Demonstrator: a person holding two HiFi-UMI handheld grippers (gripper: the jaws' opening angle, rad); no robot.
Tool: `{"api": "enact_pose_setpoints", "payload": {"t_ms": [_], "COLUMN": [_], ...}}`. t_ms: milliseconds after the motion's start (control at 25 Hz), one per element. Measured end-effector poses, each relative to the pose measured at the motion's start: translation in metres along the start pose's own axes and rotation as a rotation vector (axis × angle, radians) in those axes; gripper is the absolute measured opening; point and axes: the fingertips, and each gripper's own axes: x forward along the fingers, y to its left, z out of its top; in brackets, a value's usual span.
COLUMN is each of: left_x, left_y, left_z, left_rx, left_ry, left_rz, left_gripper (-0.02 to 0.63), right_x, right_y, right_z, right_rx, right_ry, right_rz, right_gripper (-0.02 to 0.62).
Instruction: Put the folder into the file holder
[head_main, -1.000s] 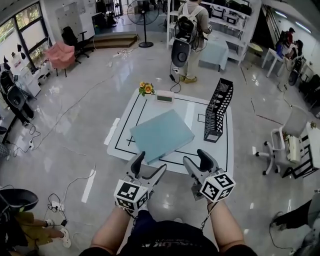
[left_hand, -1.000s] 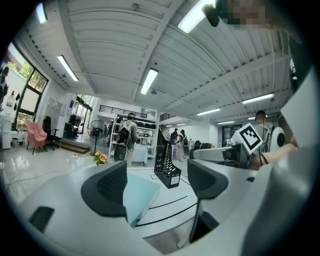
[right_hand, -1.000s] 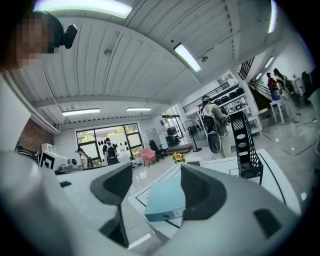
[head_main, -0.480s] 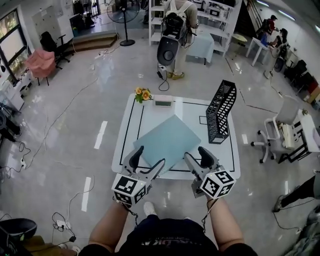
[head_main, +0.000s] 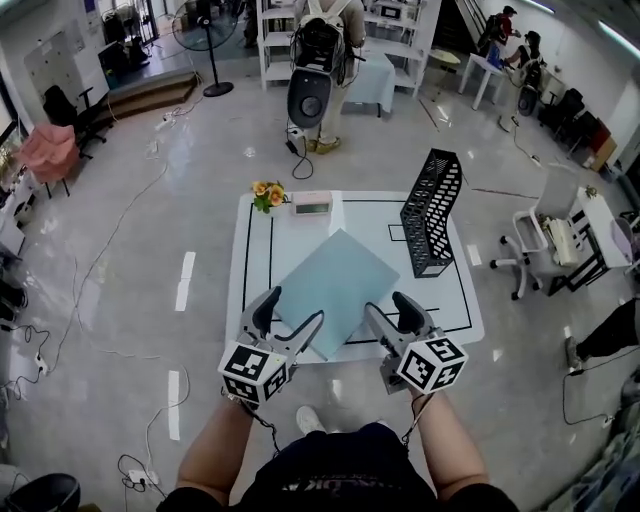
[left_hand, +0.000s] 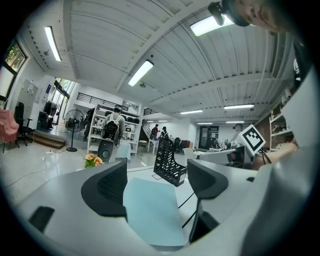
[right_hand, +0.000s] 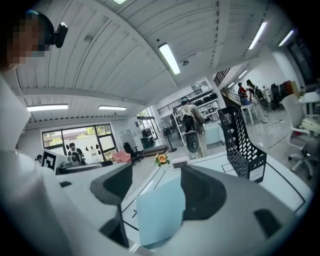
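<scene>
**Head view.** I see a white desk (head_main: 452, 300) marked with black lines. A flat pale blue folder (head_main: 335, 288) lies on the desk's middle, turned diamond-wise, with one corner reaching the near edge. A tall black mesh file holder (head_main: 430, 212) stands upright in the far half of the desk by the right edge, apart from the folder. A small bunch of orange and yellow flowers (head_main: 265, 192) sits at the far left corner. Just beside it on the far edge is a small white box-shaped device (head_main: 312, 205). The left tool (head_main: 290, 318) and the right tool (head_main: 392, 318) hover at the near edge, on either side of the folder's near corner. Both are spread.

**Left gripper view.** The left tool (left_hand: 155, 182) has its jaws well apart and pinches nothing. The folder (left_hand: 150, 212) shows in the gap between them, lying flat on the desk. The file holder (left_hand: 170, 162) stands beyond it to the right, and the flowers (left_hand: 91, 160) are far to the left.

**Right gripper view.** The right tool (right_hand: 155, 187) is likewise spread and empty. The folder (right_hand: 160, 215) fills the gap between its jaws. The file holder (right_hand: 242, 145) rises to the right. The flowers (right_hand: 161, 159) stand at the far edge.
</scene>
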Motion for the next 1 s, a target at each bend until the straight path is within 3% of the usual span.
{"api": "enact_pose_setpoints", "payload": {"t_ms": [480, 1000], "left_x": [0.031, 0.096], "left_y": [0.012, 0.034], "left_z": [-0.006, -0.032], "left_rx": [0.026, 0.069], "left_ry": [0.058, 0.197], "left_rz": [-0.059, -0.079], "left_gripper": [0.365, 0.365], "right_x": [0.004, 0.037], "right_y": [-0.027, -0.101], "right_z": [-0.007, -0.049], "right_rx": [0.068, 0.255], "right_ry": [-0.01, 0.032], "right_rz": [-0.092, -0.167], "right_gripper": [0.287, 0.287]}}
